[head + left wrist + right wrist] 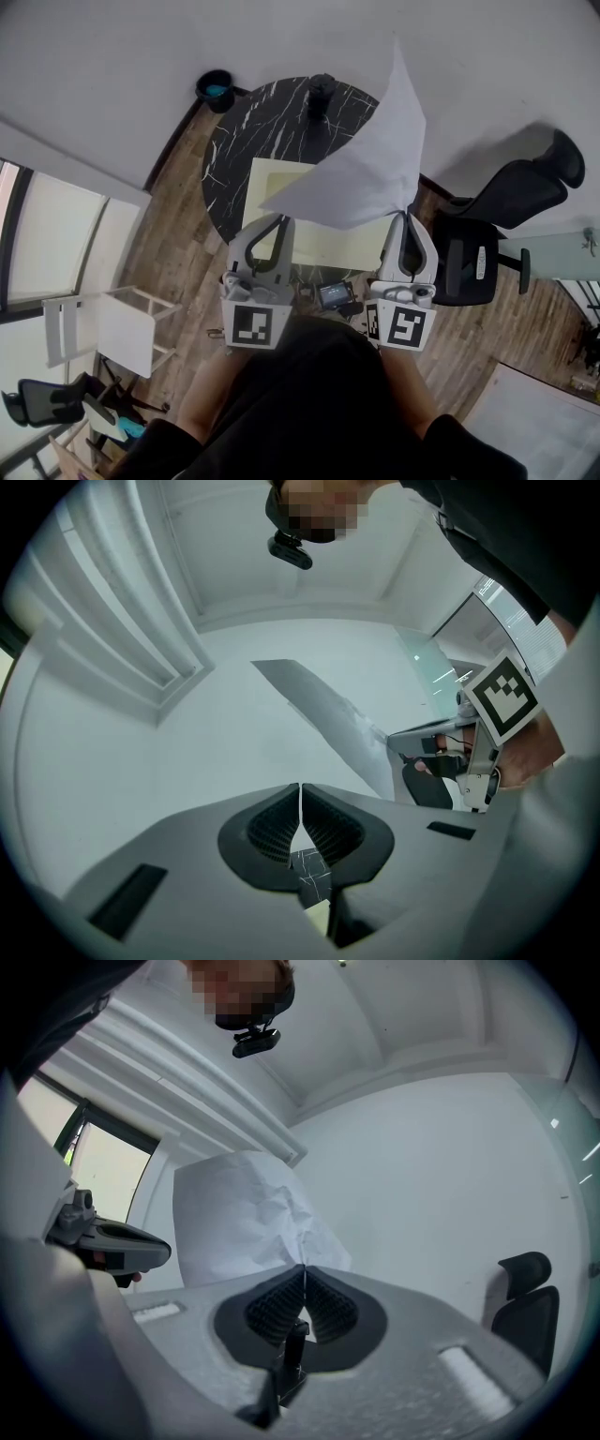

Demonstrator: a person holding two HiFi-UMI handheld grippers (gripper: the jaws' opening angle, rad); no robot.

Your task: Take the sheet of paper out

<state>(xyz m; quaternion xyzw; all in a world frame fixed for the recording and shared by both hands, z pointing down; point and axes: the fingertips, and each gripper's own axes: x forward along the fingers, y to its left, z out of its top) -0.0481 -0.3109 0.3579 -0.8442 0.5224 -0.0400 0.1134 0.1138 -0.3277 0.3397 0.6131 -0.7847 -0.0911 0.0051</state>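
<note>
Pinching the paper (239,1213) at a corner, the right gripper (302,1269) has its jaws closed on it and holds it up over the table (248,127) and the cream folder (323,246). In the head view the sheet hides much of the folder and the right jaw tips, and I cannot tell whether its low left corner touches the folder. The left gripper (300,791) is closed on nothing, and the paper runs edge-on beyond it.

Left tool (279,219): jaws together, nothing between them.
Right tool (405,215): jaws pinched on sheet of paper (366,169).
Pose: tools side by side, apart.
</note>
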